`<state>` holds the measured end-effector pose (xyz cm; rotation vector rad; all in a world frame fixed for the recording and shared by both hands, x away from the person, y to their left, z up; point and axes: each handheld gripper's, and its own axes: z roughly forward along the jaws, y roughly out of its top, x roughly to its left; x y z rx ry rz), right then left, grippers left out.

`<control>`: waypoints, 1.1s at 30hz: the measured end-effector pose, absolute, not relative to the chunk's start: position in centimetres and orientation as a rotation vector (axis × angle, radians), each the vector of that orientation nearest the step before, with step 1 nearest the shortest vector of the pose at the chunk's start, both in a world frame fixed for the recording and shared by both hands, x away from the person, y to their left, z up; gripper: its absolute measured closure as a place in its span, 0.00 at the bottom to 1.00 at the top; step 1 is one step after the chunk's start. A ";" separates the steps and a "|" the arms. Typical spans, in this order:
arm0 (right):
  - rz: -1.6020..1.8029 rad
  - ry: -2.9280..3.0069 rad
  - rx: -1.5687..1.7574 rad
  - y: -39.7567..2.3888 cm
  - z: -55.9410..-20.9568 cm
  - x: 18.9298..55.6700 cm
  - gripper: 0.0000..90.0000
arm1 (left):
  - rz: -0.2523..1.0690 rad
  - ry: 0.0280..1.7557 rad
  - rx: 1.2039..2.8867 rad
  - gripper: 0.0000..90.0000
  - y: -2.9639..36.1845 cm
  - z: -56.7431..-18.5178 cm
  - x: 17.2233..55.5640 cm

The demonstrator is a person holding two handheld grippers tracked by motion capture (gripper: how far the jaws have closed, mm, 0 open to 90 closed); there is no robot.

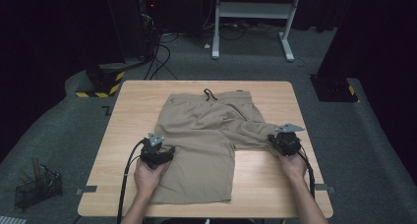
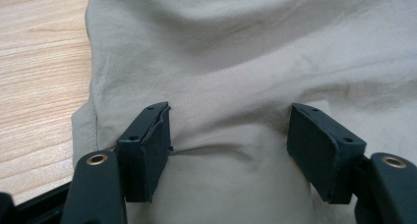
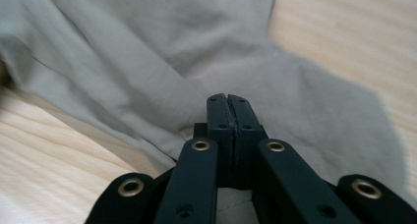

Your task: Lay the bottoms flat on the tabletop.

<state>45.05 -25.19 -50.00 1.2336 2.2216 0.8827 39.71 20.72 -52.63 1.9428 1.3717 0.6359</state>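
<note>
my left hand-held gripper (image 1: 161, 153) sits on the shorts (image 1: 206, 140) at 8 o'clock, jaws apart w/ a fabric ridge between. my right hand-held gripper (image 1: 286, 141), at 3 o'clock, is pinched on the folded leg's hem. shorts lie mid tabletop (image 1: 275, 184).

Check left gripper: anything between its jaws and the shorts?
Nothing visible. The left gripper is open with its jaws straddling a raised fold of the shorts, fabric directly between the pads. The right gripper is shut on the shorts' other leg.
</note>
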 end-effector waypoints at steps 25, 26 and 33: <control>1.044 2.320 0.983 -23.3 -49.4 35.6 0.85 | 0.638 1.371 1.943 0.37 20.7 -52.6 39.7; 1.015 2.336 0.974 -23.0 -49.8 35.7 0.85 | 0.639 1.372 1.943 0.37 20.7 -52.6 39.7; 0.979 2.251 1.176 -25.0 -50.4 38.7 0.83 | 0.638 1.372 1.943 0.37 20.7 -52.6 39.7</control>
